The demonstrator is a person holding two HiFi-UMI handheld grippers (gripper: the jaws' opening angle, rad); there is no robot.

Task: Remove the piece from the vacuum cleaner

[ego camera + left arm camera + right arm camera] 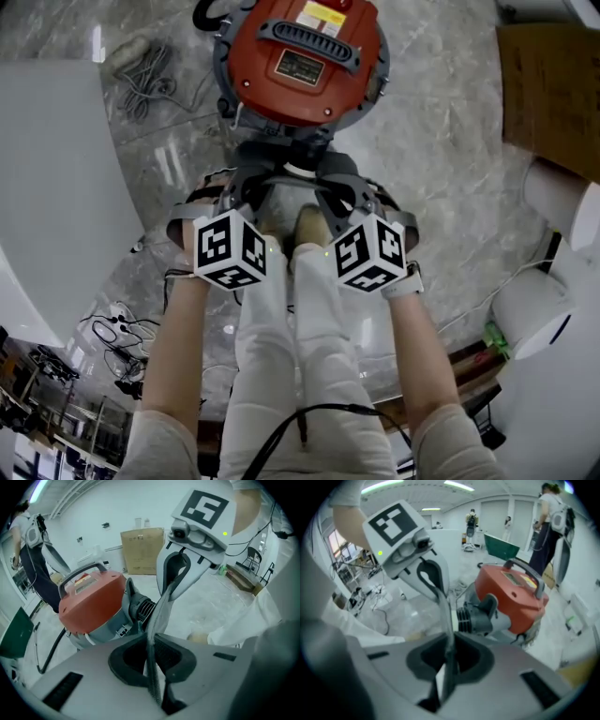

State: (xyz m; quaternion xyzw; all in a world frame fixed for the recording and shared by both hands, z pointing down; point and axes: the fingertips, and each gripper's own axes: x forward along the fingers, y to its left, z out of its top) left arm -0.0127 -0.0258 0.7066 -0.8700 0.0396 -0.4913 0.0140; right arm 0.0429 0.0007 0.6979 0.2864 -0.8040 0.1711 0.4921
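Head view alone gives the whole layout: the red vacuum cleaner (300,56) stands on the marble floor (441,141) in front of the person's feet. The left gripper (251,187) and right gripper (339,190) converge on its dark front fitting. Only the two gripper views show that fitting from the side, a ribbed grey connector piece (140,609) seated in the vacuum's body. Each gripper's jaws lie pressed together in a thin line, their tips meeting the other gripper's just beside the connector. Whether they pinch anything there cannot be made out.

One vacuum cleaner (302,58), two tongs (157,620) (447,630).
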